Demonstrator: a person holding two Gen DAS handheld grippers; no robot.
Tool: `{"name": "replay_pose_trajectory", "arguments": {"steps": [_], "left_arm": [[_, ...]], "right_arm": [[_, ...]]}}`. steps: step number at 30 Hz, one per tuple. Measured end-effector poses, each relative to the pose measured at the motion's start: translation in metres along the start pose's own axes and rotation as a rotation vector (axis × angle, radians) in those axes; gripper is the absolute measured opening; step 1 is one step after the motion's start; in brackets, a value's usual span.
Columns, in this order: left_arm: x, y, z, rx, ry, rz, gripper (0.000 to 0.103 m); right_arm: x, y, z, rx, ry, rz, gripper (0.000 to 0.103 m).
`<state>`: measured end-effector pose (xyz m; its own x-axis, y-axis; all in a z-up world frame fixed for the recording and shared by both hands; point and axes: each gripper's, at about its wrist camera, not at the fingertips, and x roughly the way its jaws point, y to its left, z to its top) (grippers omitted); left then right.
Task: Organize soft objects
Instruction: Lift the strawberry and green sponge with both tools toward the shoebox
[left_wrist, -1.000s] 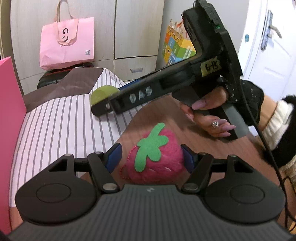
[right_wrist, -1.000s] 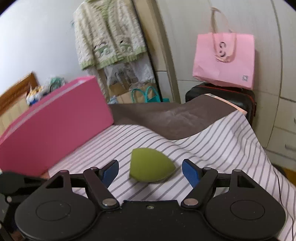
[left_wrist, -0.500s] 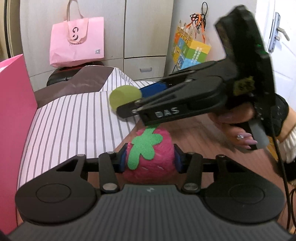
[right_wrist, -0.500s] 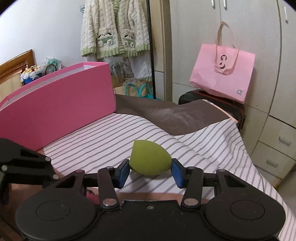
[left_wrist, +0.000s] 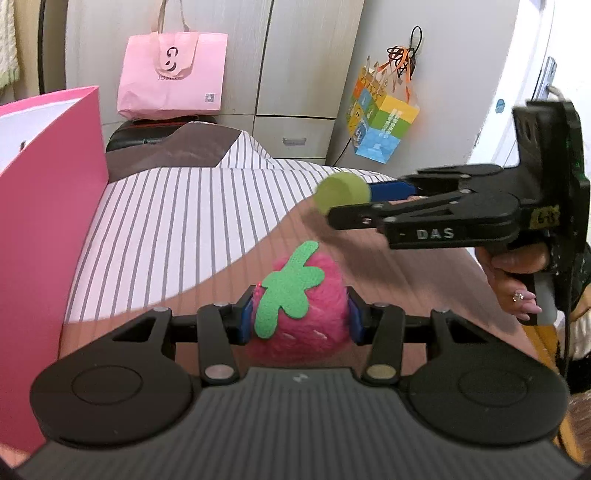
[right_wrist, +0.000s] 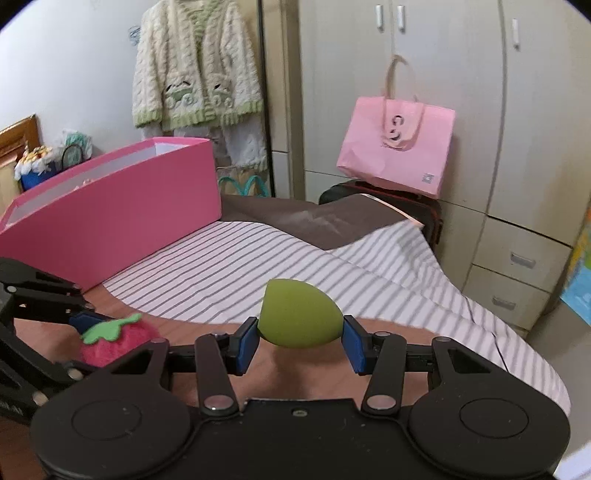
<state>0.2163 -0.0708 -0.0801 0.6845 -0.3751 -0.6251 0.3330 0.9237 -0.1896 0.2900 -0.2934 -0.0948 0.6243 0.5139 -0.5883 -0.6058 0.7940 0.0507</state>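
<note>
Strawberry toy (left_wrist: 301, 314) — fuzzy, pink, with a green felt leaf on top — sits clamped between the blue pads (left_wrist: 246, 319) of the left gripper (left_wrist: 299, 319), both pads pressed into its sides. It is held over the brown wooden tabletop (left_wrist: 406, 295), near the curved edge of a striped cloth (left_wrist: 177, 221) that covers the far part of the surface. From the right wrist view the same toy shows low at the left, with the left gripper's black linkage beside it.

Off to the right, the right gripper (right_wrist: 299, 339) is clenched on a green sponge (right_wrist: 297, 319), a teardrop-shaped one whose rounded sides touch both blue pads (right_wrist: 352, 347). In the left wrist view the sponge (left_wrist: 341, 192) appears at the tip of that tool, raised above the table where wood meets cloth, and the person's right hand (left_wrist: 517, 273) grips the handle, with pink nails and a ring visible.

A bright pink box (right_wrist: 110, 218) stands open on the left of the cloth — its near wall fills the left edge of the left wrist view. Behind the table a pale pink shopping bag (left_wrist: 171, 75) rests on something dark against cream cupboards (left_wrist: 306, 66). A colourful paper bag (left_wrist: 380, 125) hangs by the door, and a cream knitted cardigan (right_wrist: 195, 70) hangs on the wall.
</note>
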Motion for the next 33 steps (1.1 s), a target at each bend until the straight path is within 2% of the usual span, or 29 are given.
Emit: {"name": "replay_pose_trajectory", "arguments": {"steps": [7, 20, 28, 33], "left_arm": [[-0.023, 0.007, -0.016, -0.022, 0.023, -0.004, 0.046], [-0.059, 0.01, -0.051, -0.02, 0.058, -0.013, 0.046], [-0.083, 0.013, -0.073, -0.031, 0.082, -0.01, 0.046], [-0.099, 0.018, -0.085, -0.036, 0.096, -0.024, 0.046]], "right_arm": [[-0.028, 0.019, -0.02, 0.028, 0.02, -0.032, 0.054], [-0.07, 0.078, -0.054, 0.051, 0.052, -0.06, 0.054], [-0.094, 0.109, -0.063, 0.082, 0.071, -0.047, 0.054], [-0.101, 0.127, -0.067, 0.103, 0.107, -0.01, 0.054]]}}
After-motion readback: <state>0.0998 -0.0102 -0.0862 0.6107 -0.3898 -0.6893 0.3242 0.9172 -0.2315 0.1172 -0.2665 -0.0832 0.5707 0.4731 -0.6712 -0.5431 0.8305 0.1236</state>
